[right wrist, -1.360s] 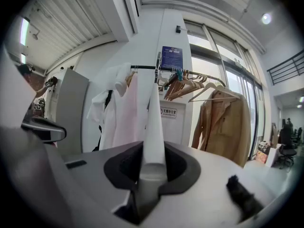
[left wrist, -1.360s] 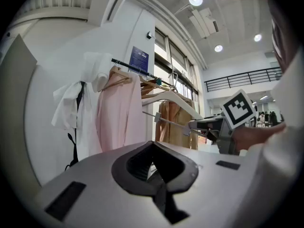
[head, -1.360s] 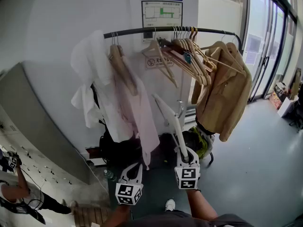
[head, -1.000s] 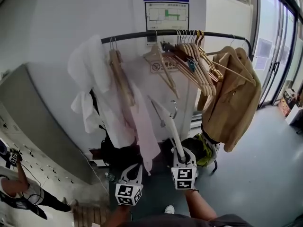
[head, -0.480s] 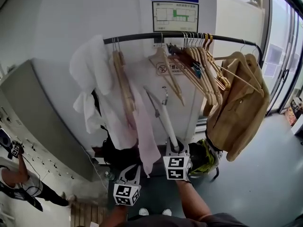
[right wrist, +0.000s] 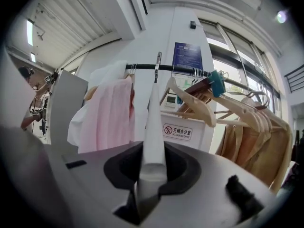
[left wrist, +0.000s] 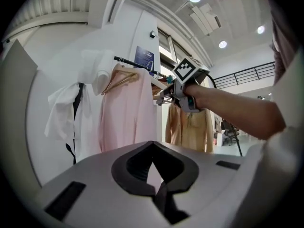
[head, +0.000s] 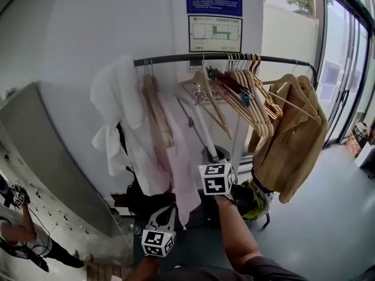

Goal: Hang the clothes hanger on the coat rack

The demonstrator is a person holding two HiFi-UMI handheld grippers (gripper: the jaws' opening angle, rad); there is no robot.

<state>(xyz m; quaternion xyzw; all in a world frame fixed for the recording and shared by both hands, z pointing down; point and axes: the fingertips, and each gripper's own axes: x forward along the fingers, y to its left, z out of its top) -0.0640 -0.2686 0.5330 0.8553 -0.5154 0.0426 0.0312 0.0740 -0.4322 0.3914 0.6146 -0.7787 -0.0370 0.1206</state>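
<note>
My right gripper (head: 212,154) is shut on one arm of a white plastic hanger (head: 201,126). It holds the hanger raised in front of the coat rack's black rail (head: 193,57). In the right gripper view the hanger (right wrist: 153,122) runs straight up from the jaws. Its metal hook (right wrist: 157,61) crosses the rail (right wrist: 142,66) in that picture, and I cannot tell if they touch. My left gripper (head: 163,214) hangs low by the person's waist. Its jaws (left wrist: 155,186) look shut with nothing between them.
The rail carries a white garment (head: 117,104), a pink garment (head: 176,151) on a wooden hanger, a bunch of bare wooden hangers (head: 246,92) and a tan jacket (head: 290,133). A grey cabinet (head: 41,157) stands at the left, and glass doors (head: 345,81) at the right.
My right gripper has risen with the white hanger, from below the garments up towards the rail. The left gripper has stayed low.
</note>
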